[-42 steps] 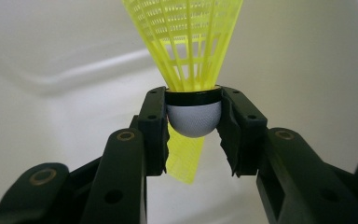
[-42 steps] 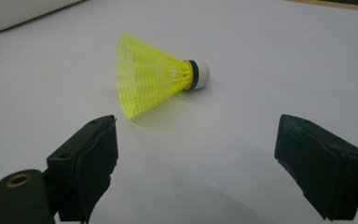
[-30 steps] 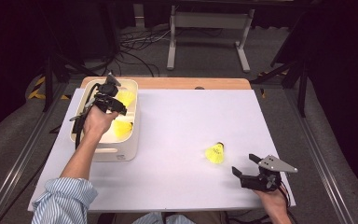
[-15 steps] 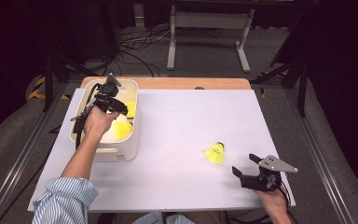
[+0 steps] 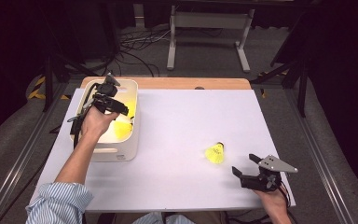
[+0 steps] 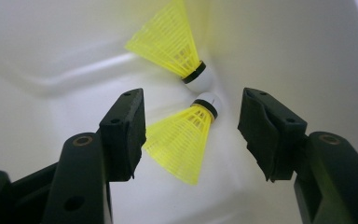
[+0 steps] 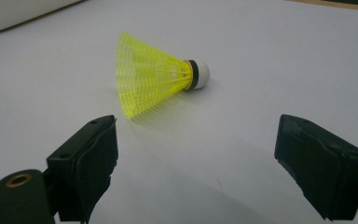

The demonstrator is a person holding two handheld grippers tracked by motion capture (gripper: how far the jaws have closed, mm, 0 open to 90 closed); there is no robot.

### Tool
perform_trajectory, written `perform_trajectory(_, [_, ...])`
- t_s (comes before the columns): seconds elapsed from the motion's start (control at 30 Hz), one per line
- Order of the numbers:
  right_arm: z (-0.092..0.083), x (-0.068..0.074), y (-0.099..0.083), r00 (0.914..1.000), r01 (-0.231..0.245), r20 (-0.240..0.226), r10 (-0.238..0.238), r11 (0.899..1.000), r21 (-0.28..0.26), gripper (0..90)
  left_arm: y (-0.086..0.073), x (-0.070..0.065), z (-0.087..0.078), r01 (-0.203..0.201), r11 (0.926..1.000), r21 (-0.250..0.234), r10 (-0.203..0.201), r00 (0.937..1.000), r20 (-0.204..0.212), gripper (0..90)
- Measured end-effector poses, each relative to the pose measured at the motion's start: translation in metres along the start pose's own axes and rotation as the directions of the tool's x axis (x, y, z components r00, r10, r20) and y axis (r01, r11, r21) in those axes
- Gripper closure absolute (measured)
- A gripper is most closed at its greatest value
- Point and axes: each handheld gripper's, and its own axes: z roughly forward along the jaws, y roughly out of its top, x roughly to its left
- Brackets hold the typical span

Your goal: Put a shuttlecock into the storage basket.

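Left gripper (image 5: pixel 114 106) sits over the cream bin (image 5: pixel 121 151) at the table's far left, jaws spread and just been opening, per the earlier high views plus now. Left gripper view: a yellow shuttlecock (image 6: pixel 182 140) lies on the bin floor between the jaws, pads clear of it on both sides, so released, not gripped. A second shuttlecock (image 6: pixel 170 44) lies just beyond it, cork ends nearly touching, up against the bin wall. Left hand (image 5: pixel 95 123) wraps the gripper body from behind, forearm running up from the near-left edge, striped sleeve (image 5: pixel 58 205) at the elbow, gripper tipped down into the bin. Right gripper (image 5: pixel 244 165) rests low at the near-right of the white table (image 5: pixel 177 121), jaws wide apart, nothing between them, pointing left and slightly far toward a third shuttlecock (image 5: pixel 215 153). That one lies on its side on the table, near the jaws but apart from them; in the right gripper view (image 7: pixel 156 77) its cork points right, skirt left. Right hand (image 5: pixel 272 198) holds the gripper from the near edge, grey plate on top. No readable brand, label or writing on bin, shuttlecocks or grippers.
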Motion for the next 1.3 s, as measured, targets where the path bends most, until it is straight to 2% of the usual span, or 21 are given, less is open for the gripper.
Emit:
perform_trajectory(0.4, [0.000,0.000,0.000,1.0000,0.000,0.000,0.000,1.000,0.000,14.0,-0.003,-0.006,-0.006,-0.027,0.9995,-0.017,0.027,0.9995,0.014,39.3])
perform_trajectory(1.3, [0.000,0.000,0.000,1.0000,0.001,-0.001,-0.001,1.000,0.000,14.0,-0.009,-0.020,-0.022,-0.067,0.9959,-0.060,0.071,0.9956,0.061,42.0])
